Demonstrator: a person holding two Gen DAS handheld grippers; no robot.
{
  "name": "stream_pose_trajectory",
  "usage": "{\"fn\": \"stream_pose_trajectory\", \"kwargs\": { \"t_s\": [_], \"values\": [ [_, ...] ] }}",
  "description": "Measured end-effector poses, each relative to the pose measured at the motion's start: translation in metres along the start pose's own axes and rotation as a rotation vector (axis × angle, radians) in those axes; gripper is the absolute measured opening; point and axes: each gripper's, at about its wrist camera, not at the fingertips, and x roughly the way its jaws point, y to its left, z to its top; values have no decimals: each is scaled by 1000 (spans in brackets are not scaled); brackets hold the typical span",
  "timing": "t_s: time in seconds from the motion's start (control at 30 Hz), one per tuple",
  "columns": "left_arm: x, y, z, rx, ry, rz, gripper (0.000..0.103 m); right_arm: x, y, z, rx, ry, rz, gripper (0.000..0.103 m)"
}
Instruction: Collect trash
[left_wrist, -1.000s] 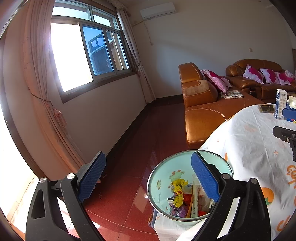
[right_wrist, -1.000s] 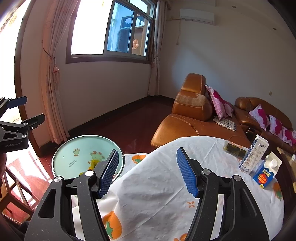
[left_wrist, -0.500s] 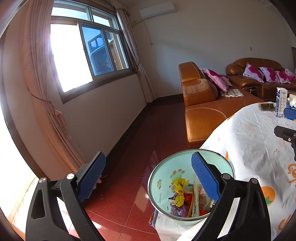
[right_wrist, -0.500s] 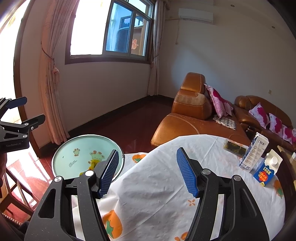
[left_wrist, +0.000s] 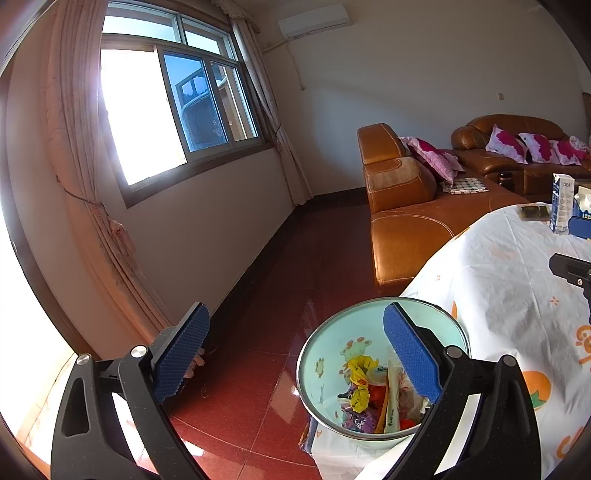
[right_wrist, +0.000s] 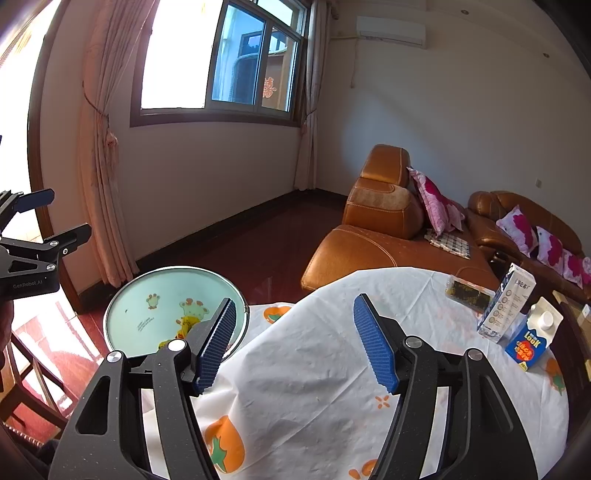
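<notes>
Trash (left_wrist: 373, 402) sits in the bottom of the pale green bin (left_wrist: 325, 354), which stands at the counter's edge, partly against the hanging white cloth (right_wrist: 332, 369). Wrappers inside: yellow, red, purple, a pale sachet, all piled to one side. Rest of the bin floor is bare, cartoon print showing.

Nothing has changed vs a sec ago: bin, trash and both grippers are in the same spots, only a tiny frame wobble. So it's a pause, not a step.

Left gripper (left_wrist: 295, 358): jaws wide apart, nothing between them, hanging just above the bin's near rim, angled down a bit. Right gripper (right_wrist: 291, 339): jaws also apart, empty, over the counter w/ cloth under it, bin off to its left side.

Still on the counter, far side, well apart from the bin: a tall white carton (right_wrist: 508, 302), a blue carton w/ white cap (right_wrist: 532, 339) just beside it, and a dark flat pack (right_wrist: 467, 291) a little further back. Can't tell if these count as trash or are full.

My read: one drop into the bin looks done, both grippers are free, and if the cartons are trash, the right one is better placed to go for them next. Reach is long, across loose wrinkled cloth, so it could snag or drag.
</notes>
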Motion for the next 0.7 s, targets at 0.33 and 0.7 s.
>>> {"fn": "stream_pose_trajectory", "kwargs": {
  "t_s": [0.33, 0.7],
  "values": [
    [0, -1, -1, 3, 2, 0, 94, -1, 1, -4, 4, 0, -1, 66],
    [-1, -2, -1, 4, -5, -1, 95, -5, -5, -5, 19, -12, -11, 69]
  ]
}}
